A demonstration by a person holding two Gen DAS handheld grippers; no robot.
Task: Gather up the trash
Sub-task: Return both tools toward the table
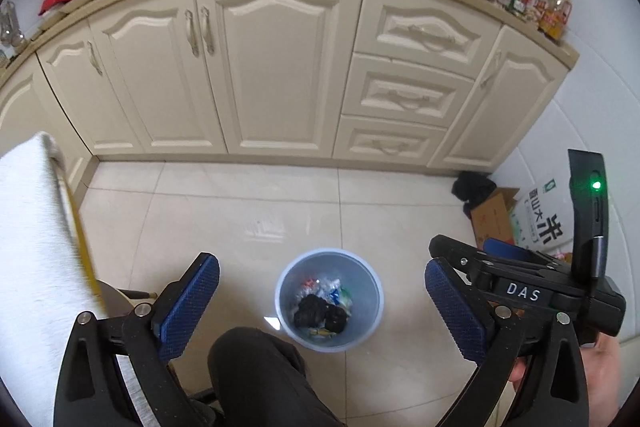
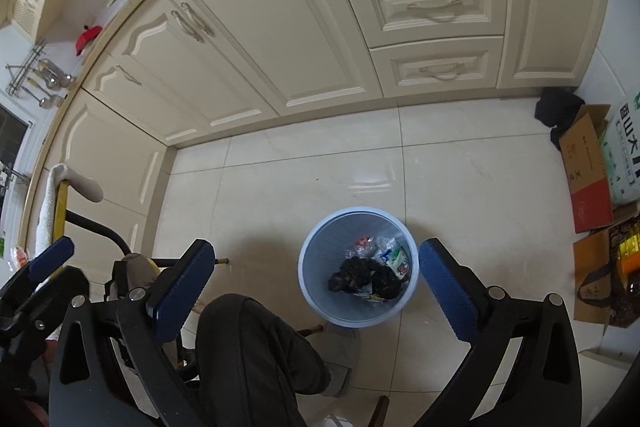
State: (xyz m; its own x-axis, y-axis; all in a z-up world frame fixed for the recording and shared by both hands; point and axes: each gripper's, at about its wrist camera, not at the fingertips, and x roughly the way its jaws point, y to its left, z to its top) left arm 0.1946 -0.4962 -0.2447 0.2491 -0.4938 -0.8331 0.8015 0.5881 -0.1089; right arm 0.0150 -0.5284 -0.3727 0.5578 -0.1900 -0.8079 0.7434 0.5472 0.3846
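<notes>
A pale blue plastic bin [image 1: 370,279] [image 2: 320,291] stands on the tiled floor below both grippers. Inside it lies trash [image 1: 322,309] [image 2: 370,273]: crumpled black pieces, clear plastic and colourful wrappers. My left gripper [image 1: 322,301] hangs above the bin, jaws wide open with nothing between the blue pads. My right gripper [image 2: 314,285] is also open and empty, over the bin's left side. In the left wrist view, the right gripper [image 1: 480,263] shows at the right edge. In the right wrist view, the left gripper [image 2: 40,267] shows at the far left.
A person's dark-trousered knee [image 1: 260,371] [image 2: 248,351] and grey slipper [image 2: 340,355] are beside the bin. Cream kitchen cabinets [image 1: 276,75] line the far side. Cardboard boxes [image 2: 588,163], a rice bag [image 1: 540,219] and a black bag [image 1: 472,187] sit at the right wall. A towel-draped chair [image 1: 36,247] stands left.
</notes>
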